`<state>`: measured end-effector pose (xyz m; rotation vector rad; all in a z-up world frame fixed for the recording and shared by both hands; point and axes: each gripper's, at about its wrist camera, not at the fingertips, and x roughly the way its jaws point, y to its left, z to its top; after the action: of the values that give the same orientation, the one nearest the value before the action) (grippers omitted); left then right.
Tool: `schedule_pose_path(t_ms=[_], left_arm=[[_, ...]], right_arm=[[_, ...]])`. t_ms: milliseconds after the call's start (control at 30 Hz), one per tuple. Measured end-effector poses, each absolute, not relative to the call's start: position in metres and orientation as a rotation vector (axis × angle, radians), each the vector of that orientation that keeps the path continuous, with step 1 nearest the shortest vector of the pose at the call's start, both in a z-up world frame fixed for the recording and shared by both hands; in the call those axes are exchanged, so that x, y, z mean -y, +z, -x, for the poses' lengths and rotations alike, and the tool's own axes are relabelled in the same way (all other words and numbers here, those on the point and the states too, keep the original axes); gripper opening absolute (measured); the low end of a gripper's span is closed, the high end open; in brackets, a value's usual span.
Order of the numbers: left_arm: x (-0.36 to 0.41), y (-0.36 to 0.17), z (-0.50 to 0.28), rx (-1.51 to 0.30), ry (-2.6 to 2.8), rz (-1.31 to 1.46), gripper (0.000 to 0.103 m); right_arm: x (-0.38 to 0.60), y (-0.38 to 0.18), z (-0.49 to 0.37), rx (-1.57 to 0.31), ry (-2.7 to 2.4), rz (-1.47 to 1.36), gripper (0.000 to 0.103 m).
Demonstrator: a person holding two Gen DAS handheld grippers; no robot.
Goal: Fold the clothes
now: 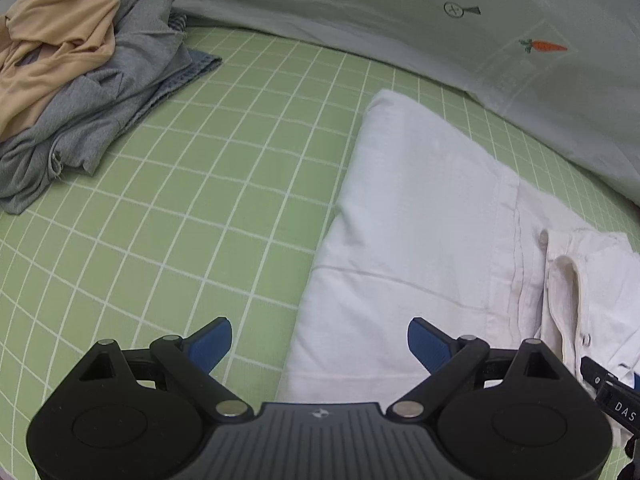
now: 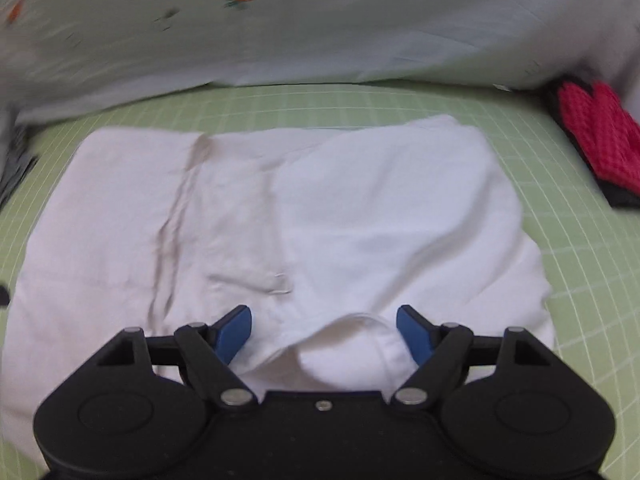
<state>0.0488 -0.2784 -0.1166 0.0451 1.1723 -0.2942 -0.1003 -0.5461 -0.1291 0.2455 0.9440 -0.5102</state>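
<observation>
A white shirt (image 2: 320,216) lies folded flat on the green checked bed sheet (image 2: 580,288). In the left wrist view the shirt (image 1: 420,216) fills the right half, its collar and buttons at the right edge. My left gripper (image 1: 320,344) is open and empty, hovering over the shirt's left edge. My right gripper (image 2: 324,332) is open and empty, just above the shirt's collar (image 2: 360,344). A part of the right gripper (image 1: 612,392) shows at the lower right of the left wrist view.
A pile of clothes lies at the far left: a tan garment (image 1: 52,52) on a grey one (image 1: 100,112) with denim under it. A pale quilt with carrot prints (image 1: 440,20) runs along the back. A red and black knit item (image 2: 592,140) lies at the right.
</observation>
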Motion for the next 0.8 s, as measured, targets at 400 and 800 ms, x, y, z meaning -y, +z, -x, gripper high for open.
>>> schedule_pose_path(t_ms=[400,800], left_arm=[[0.283,-0.141,-0.062,-1.228,-0.307,-0.039,0.094],[0.279,-0.143,-0.065,-1.246,-0.403,0.044,0.036]], right_arm=[[0.562,-0.135,0.094,-0.972,-0.613,-0.248,0.089],[0.567,-0.155,0.084,-1.040,-0.664,-0.238,0.103]])
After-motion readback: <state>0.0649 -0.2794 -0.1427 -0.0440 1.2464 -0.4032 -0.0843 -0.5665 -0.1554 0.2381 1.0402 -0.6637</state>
